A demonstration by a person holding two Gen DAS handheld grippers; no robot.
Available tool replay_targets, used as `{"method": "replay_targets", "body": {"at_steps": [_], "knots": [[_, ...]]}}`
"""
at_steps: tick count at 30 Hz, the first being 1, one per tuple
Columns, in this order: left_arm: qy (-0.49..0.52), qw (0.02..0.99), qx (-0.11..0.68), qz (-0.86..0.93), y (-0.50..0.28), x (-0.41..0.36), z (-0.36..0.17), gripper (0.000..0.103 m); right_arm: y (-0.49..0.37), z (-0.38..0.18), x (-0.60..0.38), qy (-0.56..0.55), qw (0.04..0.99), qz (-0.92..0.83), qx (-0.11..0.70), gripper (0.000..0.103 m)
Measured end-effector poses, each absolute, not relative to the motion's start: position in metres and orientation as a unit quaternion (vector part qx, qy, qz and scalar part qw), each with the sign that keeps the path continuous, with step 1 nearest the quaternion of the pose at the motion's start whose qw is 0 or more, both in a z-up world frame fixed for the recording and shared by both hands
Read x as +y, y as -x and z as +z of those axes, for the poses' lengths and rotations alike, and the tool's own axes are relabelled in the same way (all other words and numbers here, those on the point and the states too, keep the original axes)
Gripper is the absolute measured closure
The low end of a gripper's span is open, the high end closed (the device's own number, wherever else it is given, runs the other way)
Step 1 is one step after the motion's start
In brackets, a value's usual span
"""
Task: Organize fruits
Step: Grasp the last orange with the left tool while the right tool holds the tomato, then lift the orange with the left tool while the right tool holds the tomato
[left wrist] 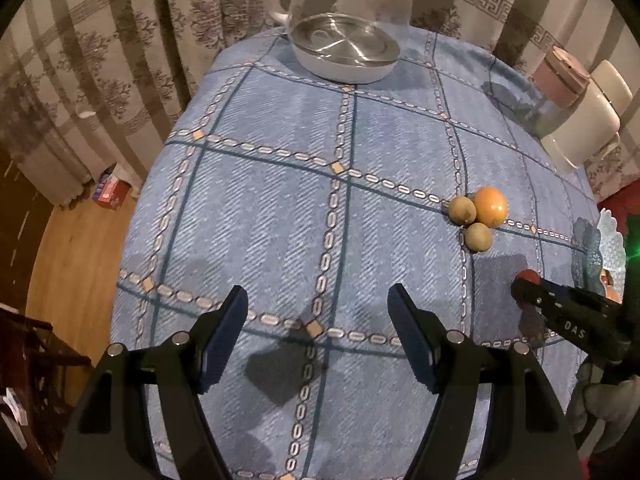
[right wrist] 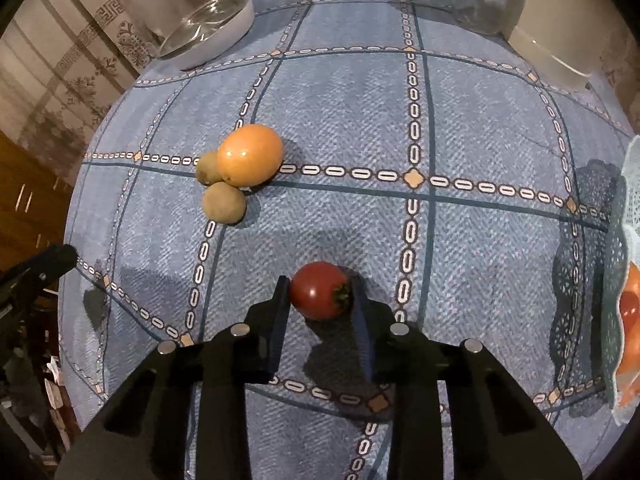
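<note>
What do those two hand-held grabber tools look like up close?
Both are matte black plastic. The left gripper and the right gripper each have two flat fingers faced with ribbed dark-blue pads, hinged on silver round pins. The right one's side carries white letters, "DAS". A grey glove shows beneath it.

a glass kettle (left wrist: 348, 36) and white mug (left wrist: 584, 128) stand on the blue checked tablecloth (left wrist: 280, 208).
</note>
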State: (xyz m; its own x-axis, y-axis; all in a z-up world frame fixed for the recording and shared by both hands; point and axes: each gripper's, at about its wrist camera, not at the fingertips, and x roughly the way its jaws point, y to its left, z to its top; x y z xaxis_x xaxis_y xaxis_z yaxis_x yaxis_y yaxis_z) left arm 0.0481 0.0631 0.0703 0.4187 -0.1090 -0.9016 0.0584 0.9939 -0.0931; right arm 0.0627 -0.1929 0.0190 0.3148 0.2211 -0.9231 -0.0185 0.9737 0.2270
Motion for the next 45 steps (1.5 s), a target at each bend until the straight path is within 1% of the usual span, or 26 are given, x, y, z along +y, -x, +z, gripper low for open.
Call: {"method": "replay_targets", "body": {"at_steps": [6, 21, 30, 35, 39, 42, 45], "knots": [[0.011, 0.842, 0.533, -0.077, -0.066, 0.042, 0.07, 0.031, -0.051, 0.025, -0.201, -0.111, 0.806, 0.067, 0.578, 0.072], [-0.05, 0.838, 0.517, -0.168, -0.113, -0.047, 0.064, 0.031, -0.026, 0.032, -0.213, -0.152, 0.805, 0.055, 0.571, 0.072], [-0.089, 0.831, 0.51, -0.202, -0.13, -0.08, 0.05, 0.031, -0.015, 0.035, -0.218, -0.167, 0.803, 0.052, 0.57, 0.072], [-0.115, 0.822, 0.51, -0.225, -0.137, -0.095, 0.04, 0.038, -0.011, 0.034, -0.217, -0.171, 0.8, 0.051, 0.572, 0.072], [-0.12, 0.815, 0.517, -0.232, -0.139, -0.1, 0.032, 0.049, -0.007, 0.034, -0.217, -0.175, 0.8, 0.05, 0.572, 0.072], [-0.121, 0.815, 0.515, -0.235, -0.14, -0.1, 0.03, 0.049, -0.006, 0.035, -0.217, -0.176, 0.8, 0.049, 0.571, 0.072], [-0.116, 0.815, 0.513, -0.241, -0.14, -0.099, 0.032, 0.053, -0.006, 0.035, -0.217, -0.176, 0.8, 0.049, 0.572, 0.072]]}}
